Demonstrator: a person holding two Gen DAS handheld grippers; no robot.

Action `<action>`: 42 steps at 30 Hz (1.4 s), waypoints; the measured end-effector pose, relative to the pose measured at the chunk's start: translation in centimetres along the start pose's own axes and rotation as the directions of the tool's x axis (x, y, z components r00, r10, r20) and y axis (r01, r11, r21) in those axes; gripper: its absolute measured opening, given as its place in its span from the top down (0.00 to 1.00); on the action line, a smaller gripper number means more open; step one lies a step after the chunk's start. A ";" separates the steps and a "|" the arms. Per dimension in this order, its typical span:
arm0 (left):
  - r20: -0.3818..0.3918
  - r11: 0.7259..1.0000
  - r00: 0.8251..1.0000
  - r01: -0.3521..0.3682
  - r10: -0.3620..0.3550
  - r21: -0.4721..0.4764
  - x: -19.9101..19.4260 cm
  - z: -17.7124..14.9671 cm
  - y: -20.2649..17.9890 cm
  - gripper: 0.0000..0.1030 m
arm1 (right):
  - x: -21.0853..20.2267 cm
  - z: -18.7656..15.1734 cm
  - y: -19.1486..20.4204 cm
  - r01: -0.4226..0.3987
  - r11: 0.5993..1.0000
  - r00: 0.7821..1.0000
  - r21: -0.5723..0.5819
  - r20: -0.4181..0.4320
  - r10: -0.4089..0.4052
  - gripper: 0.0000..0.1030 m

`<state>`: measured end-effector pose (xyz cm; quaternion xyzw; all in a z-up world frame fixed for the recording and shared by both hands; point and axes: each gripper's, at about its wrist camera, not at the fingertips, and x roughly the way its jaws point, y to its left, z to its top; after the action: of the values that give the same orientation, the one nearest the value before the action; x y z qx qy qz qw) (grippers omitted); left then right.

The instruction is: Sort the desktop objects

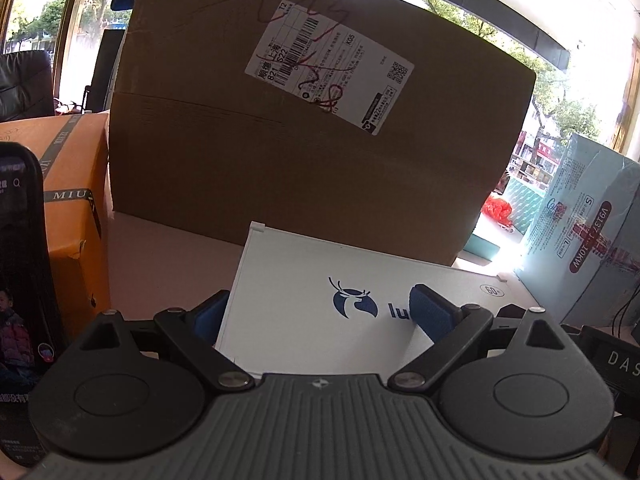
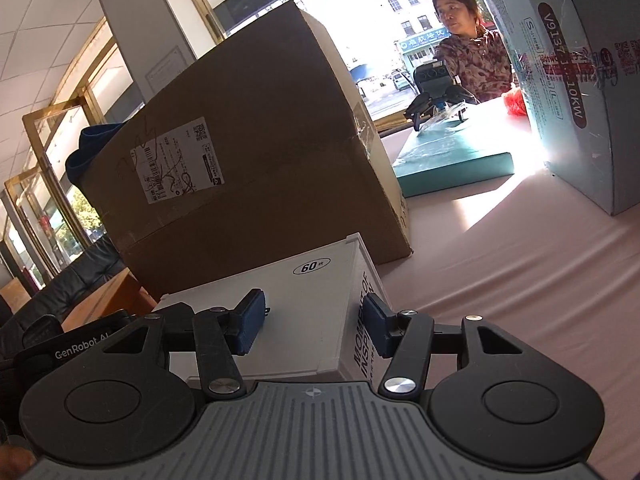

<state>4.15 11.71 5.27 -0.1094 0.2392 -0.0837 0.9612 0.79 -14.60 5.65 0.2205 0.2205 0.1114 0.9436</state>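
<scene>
White box (image 2: 288,312) sits between both grippers; only right view shows a person (image 2: 472,52).

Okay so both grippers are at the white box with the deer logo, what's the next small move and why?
Probably close both grippers on the white box before lifting. The left gripper and right gripper each straddle an end of it with jaws open, pads not yet pressing. The big cardboard box stands right behind, so grip first, then lift clear.
</scene>
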 end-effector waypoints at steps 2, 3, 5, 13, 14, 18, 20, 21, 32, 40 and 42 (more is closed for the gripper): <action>0.018 0.999 1.000 -0.018 0.017 0.035 0.3 0.2 -0.2 0.08 | 0.7 0.1 0.1 -0.002 1.000 1.000 0.005 0.004 0.002 0.50; 0.022 0.999 1.000 -0.021 0.020 0.038 0.4 0.2 -0.2 0.08 | 0.9 0.1 0.1 -0.004 1.000 1.000 0.008 0.005 0.004 0.50; 0.031 0.999 0.999 -0.020 0.019 0.036 0.5 0.1 -0.1 0.08 | 1.1 0.0 0.1 -0.003 1.000 1.000 0.004 0.013 0.003 0.50; 0.090 0.997 0.996 -0.009 0.002 0.070 -0.4 -0.5 -0.3 0.03 | 0.6 -0.1 -0.5 -0.017 0.996 0.999 0.085 0.047 0.013 0.43; 0.112 0.995 0.994 -0.021 0.010 0.095 -1.2 -0.7 -0.7 0.02 | 0.2 0.2 -0.8 -0.018 0.995 0.998 0.103 0.058 0.012 0.30; 0.232 0.992 0.972 -0.060 0.033 0.112 -5.5 -0.7 -2.5 0.00 | -4.3 1.8 -1.5 0.104 0.992 0.966 0.070 0.231 -0.118 0.00; 0.220 0.997 0.975 -0.001 -0.016 0.079 -7.0 -0.5 -3.5 0.00 | -7.0 2.3 -1.8 0.204 0.979 0.923 0.006 0.331 -0.195 0.00; 0.199 0.997 0.979 0.033 -0.045 0.064 -7.5 -0.4 -4.1 0.00 | -8.1 2.5 -2.0 0.269 0.963 0.902 -0.026 0.358 -0.242 0.00; 0.012 0.910 0.986 0.148 -0.165 0.387 -6.3 -7.7 -16.6 0.00 | -11.0 -0.6 -6.6 0.485 0.858 0.864 -0.171 0.246 -0.439 0.00; -0.204 0.976 0.978 0.080 -0.037 0.205 1.4 -10.6 -16.0 0.00 | -8.8 -2.8 -9.1 0.581 0.790 0.814 -0.197 0.113 -0.570 0.00; -0.201 0.975 0.979 0.067 -0.023 0.213 1.7 -10.7 -15.9 0.00 | -7.7 -3.3 -9.1 0.590 0.772 0.803 -0.236 0.075 -0.591 0.00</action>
<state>-1.20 -5.77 -0.74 0.0005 0.3201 -0.1419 0.9367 -6.51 -23.75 1.55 0.0202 0.2646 -0.1632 0.9502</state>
